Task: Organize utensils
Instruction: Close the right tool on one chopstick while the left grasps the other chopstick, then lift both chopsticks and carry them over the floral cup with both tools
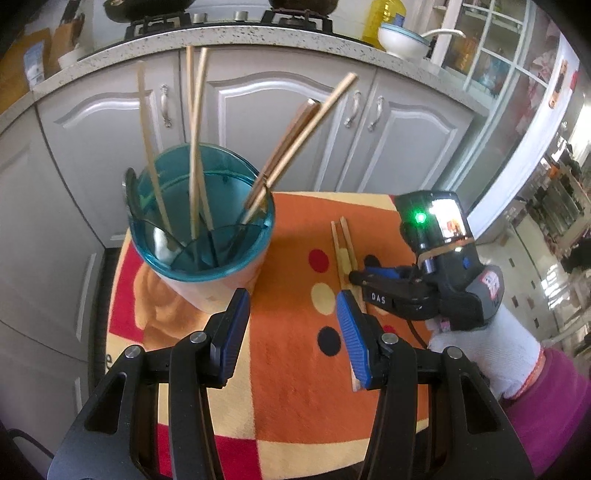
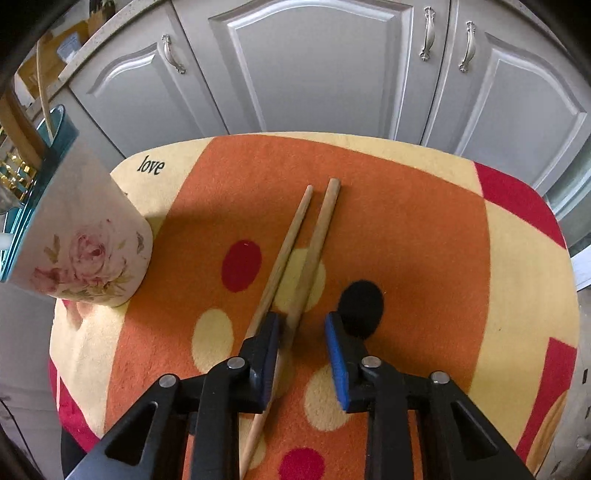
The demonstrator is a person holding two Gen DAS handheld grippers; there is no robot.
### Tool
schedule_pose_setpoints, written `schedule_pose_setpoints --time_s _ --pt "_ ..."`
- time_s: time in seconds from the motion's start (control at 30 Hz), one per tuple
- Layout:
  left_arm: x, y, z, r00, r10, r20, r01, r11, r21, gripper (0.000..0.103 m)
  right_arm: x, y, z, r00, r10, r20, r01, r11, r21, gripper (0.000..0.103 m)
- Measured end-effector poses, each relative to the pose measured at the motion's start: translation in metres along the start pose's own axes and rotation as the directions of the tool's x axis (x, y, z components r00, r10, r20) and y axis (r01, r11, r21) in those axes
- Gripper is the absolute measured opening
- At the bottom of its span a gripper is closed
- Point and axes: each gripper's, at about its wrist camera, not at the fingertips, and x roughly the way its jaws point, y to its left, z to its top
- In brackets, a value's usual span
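Observation:
A floral cup with a teal rim [image 1: 201,236] stands on the left of the orange mat and holds several wooden chopsticks [image 1: 195,147]; it also shows in the right wrist view [image 2: 88,254]. Two chopsticks [image 2: 295,266] lie side by side on the mat; they also show in the left wrist view [image 1: 345,251]. My right gripper [image 2: 301,325] is open and low over their near ends, its left finger between the two sticks; it also shows in the left wrist view [image 1: 364,271]. My left gripper [image 1: 293,306] is open and empty, just right of the cup.
The mat [image 2: 424,229] covers a small round table [image 1: 118,258] in front of grey cabinet doors [image 2: 314,66]. A counter above holds a stove [image 1: 229,18], a white bowl [image 1: 400,38] and an oil bottle [image 1: 382,14].

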Motion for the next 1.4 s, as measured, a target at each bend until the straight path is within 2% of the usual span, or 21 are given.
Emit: schedule_pose_setpoints --time_s 0.1,0.33,0.47,0.57,0.6,0.63,0.67,0.7,0.8,0.93,1.03,1.17,1.23,1.3,1.33,1.4 --pt "0.009 -0.009 -0.005 1.000 -0.011 -0.026 0.012 1.000 0.017 0.048 -0.004 -0.004 -0.003 1.000 0.031 0.006 -0.031 1.000 0.000 0.009" --pt "0.063 -0.037 -0.013 0.987 -0.068 -0.143 0.070 0.998 0.010 0.048 -0.023 -0.042 -0.033 0.997 0.079 0.007 -0.079 0.992 0.101 0.007" --pt "0.103 -0.051 -0.016 0.982 -0.031 -0.186 0.037 0.999 0.030 0.048 -0.036 -0.064 -0.056 0.995 0.100 -0.003 -0.099 0.985 0.141 0.007" --pt "0.134 -0.054 -0.023 0.967 -0.015 -0.253 0.022 0.999 0.025 0.046 -0.044 -0.079 -0.071 0.993 0.121 0.003 -0.120 0.978 0.174 0.007" --pt "0.140 -0.053 -0.025 0.963 -0.025 -0.269 0.030 0.999 0.013 0.041 -0.042 -0.079 -0.072 0.992 0.127 0.002 -0.125 0.975 0.184 0.007" --pt "0.141 -0.054 -0.026 0.970 -0.016 -0.243 0.022 1.000 0.020 0.039 -0.041 -0.080 -0.072 0.991 0.132 0.005 -0.131 0.973 0.190 0.007" --pt "0.141 -0.056 -0.025 0.974 -0.004 -0.225 0.014 0.999 0.042 0.022 -0.042 -0.082 -0.074 0.989 0.146 0.011 -0.145 0.969 0.199 0.007" --pt "0.145 -0.058 -0.025 0.970 -0.009 -0.243 0.023 0.998 0.054 0.007 -0.042 -0.084 -0.075 0.987 0.158 0.014 -0.158 0.965 0.207 0.007" --pt "0.142 -0.055 -0.027 0.967 -0.034 -0.254 0.046 0.998 0.042 0.006 -0.038 -0.083 -0.075 0.983 0.183 0.012 -0.181 0.959 0.216 0.007" --pt "0.120 -0.050 -0.041 0.958 -0.059 -0.279 0.090 0.991 0.101 0.006 -0.041 -0.077 -0.078 0.982 0.188 -0.004 -0.184 0.966 0.182 0.007" --pt "0.105 -0.047 -0.060 0.947 -0.062 -0.316 0.110 0.984 0.136 0.006 -0.047 -0.069 -0.087 0.980 0.196 -0.025 -0.191 0.971 0.141 0.007" --pt "0.095 -0.041 -0.078 0.920 -0.063 -0.386 0.134 0.978 0.161 0.006 -0.048 -0.056 -0.103 0.970 0.219 -0.106 -0.210 0.973 0.094 0.007" --pt "0.091 -0.039 -0.076 0.922 -0.077 -0.380 0.142 0.979 0.146 0.009 -0.049 -0.053 -0.103 0.975 0.195 -0.110 -0.187 0.979 0.075 0.007" --pt "0.092 -0.039 -0.064 0.934 -0.079 -0.349 0.134 0.981 0.138 0.026 -0.053 -0.054 -0.095 0.980 0.187 -0.072 -0.182 0.980 0.079 0.010" --pt "0.092 -0.040 -0.059 0.939 -0.078 -0.334 0.129 0.983 0.133 0.026 -0.054 -0.056 -0.089 0.980 0.193 -0.057 -0.187 0.978 0.095 0.020" --pt "0.098 -0.045 -0.044 0.950 -0.074 -0.304 0.118 0.985 0.129 0.027 -0.052 -0.058 -0.076 0.982 0.183 -0.038 -0.178 0.977 0.115 0.031"
